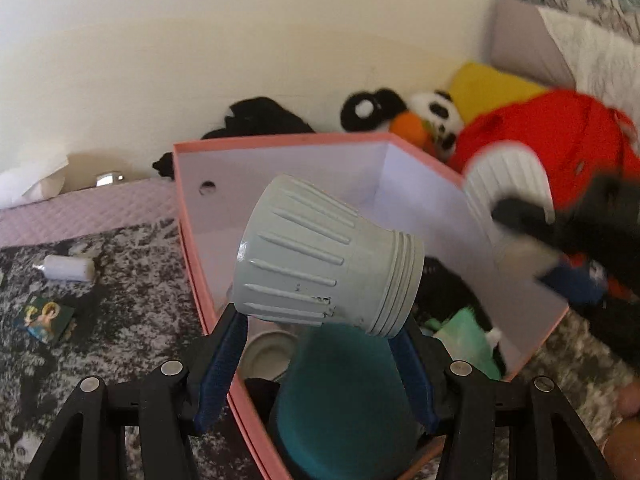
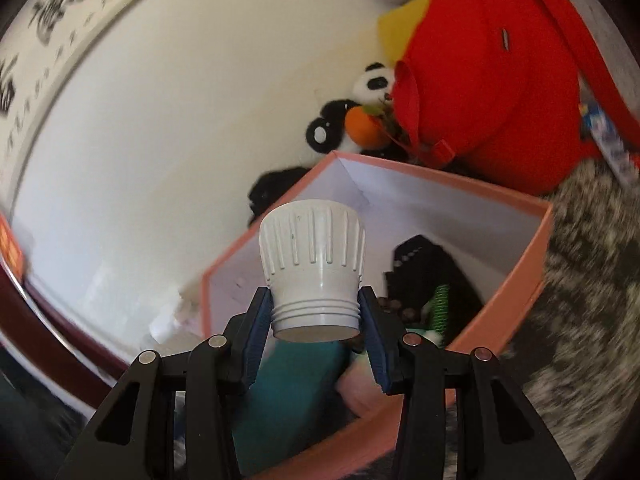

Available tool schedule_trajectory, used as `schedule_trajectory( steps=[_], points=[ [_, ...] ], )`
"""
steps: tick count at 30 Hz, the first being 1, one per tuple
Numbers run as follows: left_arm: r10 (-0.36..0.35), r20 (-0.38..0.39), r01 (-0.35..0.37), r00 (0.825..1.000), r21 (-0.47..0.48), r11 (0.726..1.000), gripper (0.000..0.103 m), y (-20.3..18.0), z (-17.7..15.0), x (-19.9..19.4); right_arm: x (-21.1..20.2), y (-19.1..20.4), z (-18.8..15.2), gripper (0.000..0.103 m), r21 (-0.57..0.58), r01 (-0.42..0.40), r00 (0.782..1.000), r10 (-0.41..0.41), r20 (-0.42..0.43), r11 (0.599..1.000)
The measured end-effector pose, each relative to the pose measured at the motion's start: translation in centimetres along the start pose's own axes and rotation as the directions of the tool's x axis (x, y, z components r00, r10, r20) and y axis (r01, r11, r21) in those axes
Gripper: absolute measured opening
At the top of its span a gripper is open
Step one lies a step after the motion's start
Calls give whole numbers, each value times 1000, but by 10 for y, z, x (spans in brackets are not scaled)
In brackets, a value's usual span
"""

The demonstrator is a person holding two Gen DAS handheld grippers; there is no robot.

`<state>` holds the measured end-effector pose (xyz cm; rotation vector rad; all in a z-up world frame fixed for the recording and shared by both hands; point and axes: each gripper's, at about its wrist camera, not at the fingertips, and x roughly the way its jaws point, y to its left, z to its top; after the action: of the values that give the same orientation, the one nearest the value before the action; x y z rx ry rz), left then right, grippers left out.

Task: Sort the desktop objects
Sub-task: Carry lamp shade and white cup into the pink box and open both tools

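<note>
Left wrist view, read from the left: a small white bottle and a picture card lie loose on the mottled bedcover, well apart from the pink box, so they look unsorted as yet. Just right of them the left claw grips a grey ribbed cap, tilted on its side, its pads pressed on the cap's lower edge, held over the box's near end. Inside the box already lie a teal object, a pale round lid, something green and dark items, so a good share of the sorting seems done. Further right, the right claw is clenched on a white ribbed cap at its threaded neck, wide end pointing away, also above the open box. Beyond the far wall sit a panda toy and a red bag; whether they belong to the job I cannot tell. My judgement: both caps remain to be dropped in, then the bottle and card.
</note>
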<state>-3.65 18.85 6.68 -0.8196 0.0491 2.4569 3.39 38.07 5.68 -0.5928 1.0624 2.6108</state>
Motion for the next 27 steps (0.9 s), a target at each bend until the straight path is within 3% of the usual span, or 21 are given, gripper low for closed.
schedule_trajectory(
  steps=[4,12,14,15,16,19,27],
  points=[
    [19,7,-19,1000,0,1000,62,-3,0,1,1,24,-9,47,-39,-11,1000,12,27,999],
    [36,9,-36,999,12,999,62,-6,-1,1,-1,45,-9,49,-155,89,995,-80,60,984],
    [45,6,-45,999,20,999,63,-9,-2,2,3,41,-8,54,-150,87,996,-83,33,985],
    [50,4,-50,999,24,998,63,-11,-2,2,5,39,-7,71,-138,88,996,-85,25,987],
    [59,4,-59,998,31,998,67,-12,-2,3,5,36,-7,90,-126,95,995,-92,26,988],
    [87,25,-88,996,37,995,99,-15,-3,1,2,31,-4,95,-99,119,992,-115,45,988],
    [106,54,-105,993,-14,994,101,-5,2,-11,-6,30,0,96,-70,90,994,-85,67,994]
  ],
)
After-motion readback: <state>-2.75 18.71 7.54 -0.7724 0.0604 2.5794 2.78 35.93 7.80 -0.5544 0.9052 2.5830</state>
